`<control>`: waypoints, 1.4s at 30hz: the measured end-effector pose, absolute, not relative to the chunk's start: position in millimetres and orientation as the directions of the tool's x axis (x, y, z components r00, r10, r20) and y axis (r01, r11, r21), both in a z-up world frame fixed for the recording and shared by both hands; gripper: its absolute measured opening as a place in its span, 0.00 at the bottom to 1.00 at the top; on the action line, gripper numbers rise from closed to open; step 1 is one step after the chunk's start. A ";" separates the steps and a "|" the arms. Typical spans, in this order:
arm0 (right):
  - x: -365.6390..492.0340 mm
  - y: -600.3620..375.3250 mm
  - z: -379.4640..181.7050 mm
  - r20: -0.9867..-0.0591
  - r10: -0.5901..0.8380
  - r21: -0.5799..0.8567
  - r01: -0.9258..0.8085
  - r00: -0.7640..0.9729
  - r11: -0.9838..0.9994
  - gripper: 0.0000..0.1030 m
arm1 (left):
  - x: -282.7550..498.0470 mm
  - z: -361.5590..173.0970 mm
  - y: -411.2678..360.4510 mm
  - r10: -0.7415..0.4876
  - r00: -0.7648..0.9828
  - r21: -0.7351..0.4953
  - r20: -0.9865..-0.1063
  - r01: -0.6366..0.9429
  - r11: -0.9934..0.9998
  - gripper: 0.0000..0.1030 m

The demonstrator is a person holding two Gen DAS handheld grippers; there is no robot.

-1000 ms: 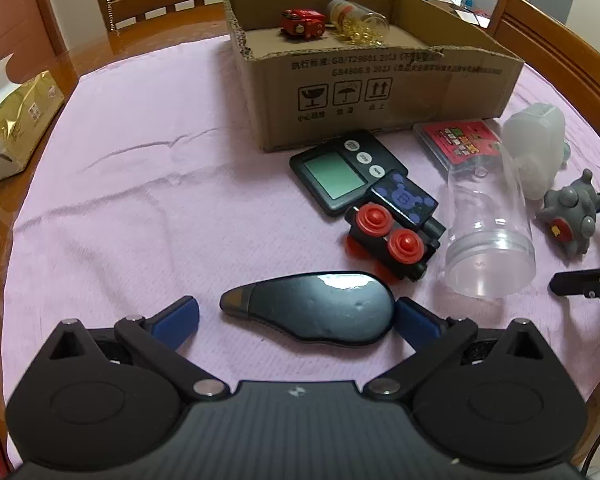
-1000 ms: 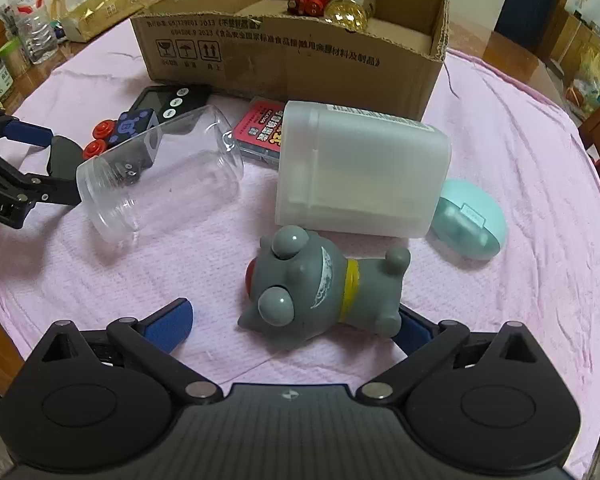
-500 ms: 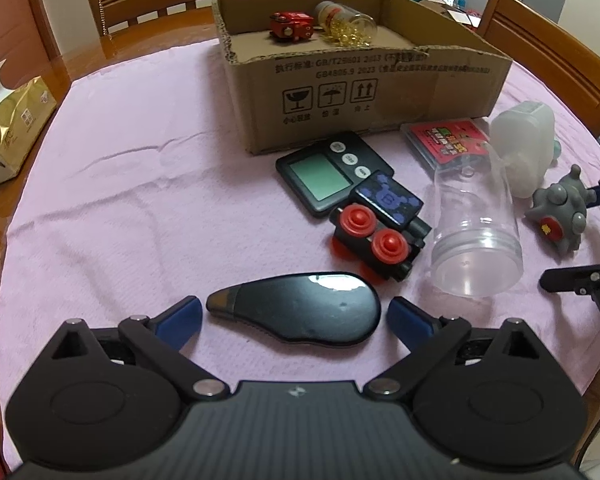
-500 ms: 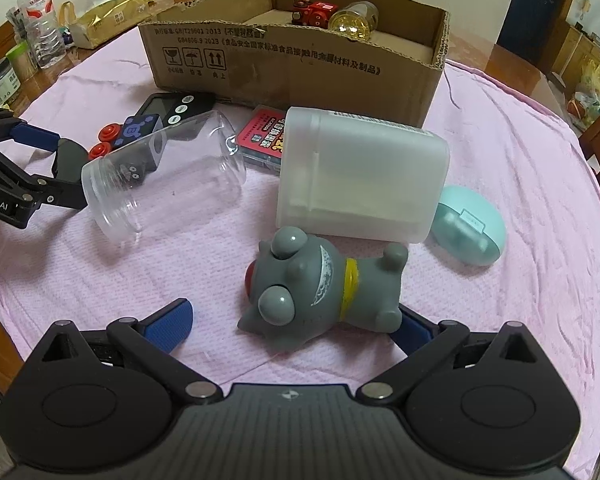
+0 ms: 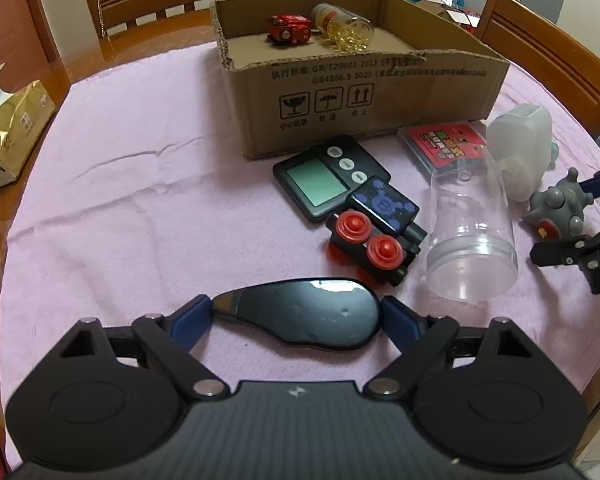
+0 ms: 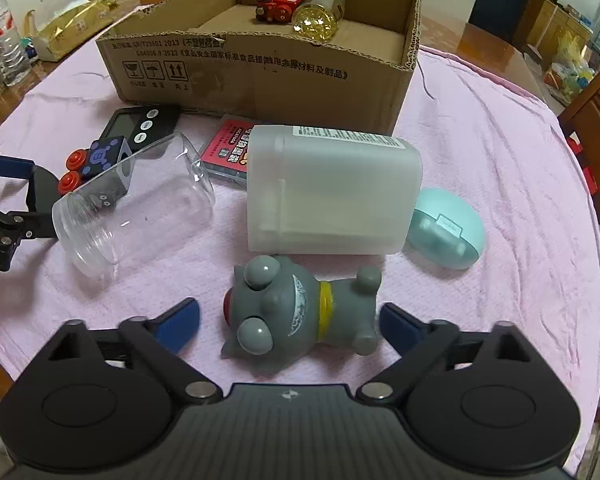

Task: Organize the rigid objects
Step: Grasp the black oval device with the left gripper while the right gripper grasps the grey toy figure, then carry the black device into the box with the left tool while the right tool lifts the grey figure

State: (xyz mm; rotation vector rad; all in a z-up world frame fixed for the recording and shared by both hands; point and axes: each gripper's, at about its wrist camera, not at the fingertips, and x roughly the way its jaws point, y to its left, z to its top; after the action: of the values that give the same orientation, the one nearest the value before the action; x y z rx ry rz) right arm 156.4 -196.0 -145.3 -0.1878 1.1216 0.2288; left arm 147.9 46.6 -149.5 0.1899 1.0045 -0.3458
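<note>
Our left gripper [image 5: 296, 314] is closing around the black paddle [image 5: 300, 314] near the table's front edge; its pads sit at both ends, whether pressing we cannot tell. Our right gripper [image 6: 288, 322] is closing around the grey cat [image 6: 300, 312], a gap still at the left pad. The box [image 6: 260, 76] at the far edge holds a red car [image 6: 278, 6] and a bottle [image 6: 320, 14].

Soft indoor light, fisheye-bent edges
</note>
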 end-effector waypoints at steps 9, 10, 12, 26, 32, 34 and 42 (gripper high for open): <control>157.5 -197.1 -142.1 -0.912 0.056 -0.057 -0.261 0.405 0.964 0.75 | 150.5 -149.0 45.8 -0.198 0.464 -0.002 -0.863 0.389 0.921 0.87; 157.3 -196.4 -141.9 -0.913 0.053 -0.060 -0.261 0.404 0.963 0.75 | 150.6 -148.8 45.6 -0.196 0.460 0.000 -0.866 0.392 0.920 0.87; 156.6 -194.3 -140.9 -0.914 0.045 -0.070 -0.265 0.403 0.962 0.74 | 150.8 -147.5 44.5 -0.188 0.451 0.011 -0.873 0.403 0.915 0.87; 154.2 -196.3 -112.6 -0.923 0.073 -0.046 -0.297 0.377 0.954 0.74 | 148.9 -110.6 44.7 -0.217 0.430 0.022 -0.876 0.486 0.874 0.87; 154.6 -199.2 -84.5 -0.913 0.115 -0.013 -0.310 0.392 0.951 0.73 | 156.5 -81.6 43.8 -0.231 0.460 0.044 -0.857 0.512 0.858 0.87; 155.3 -198.5 -72.5 -0.903 0.129 -0.012 -0.323 0.411 0.946 0.73 | 161.2 -71.6 41.8 -0.239 0.481 0.054 -0.843 0.519 0.853 0.87; 178.9 -190.1 -27.2 -0.840 0.161 -0.054 -0.374 0.519 0.926 0.73 | 199.8 -33.3 26.7 -0.290 0.564 0.057 -0.773 0.517 0.854 0.87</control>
State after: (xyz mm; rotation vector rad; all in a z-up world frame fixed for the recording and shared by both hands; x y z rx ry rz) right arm 178.9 -190.1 -27.2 -0.2404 0.9757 0.3243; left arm 199.8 26.7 -33.3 0.2922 0.8477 -0.4824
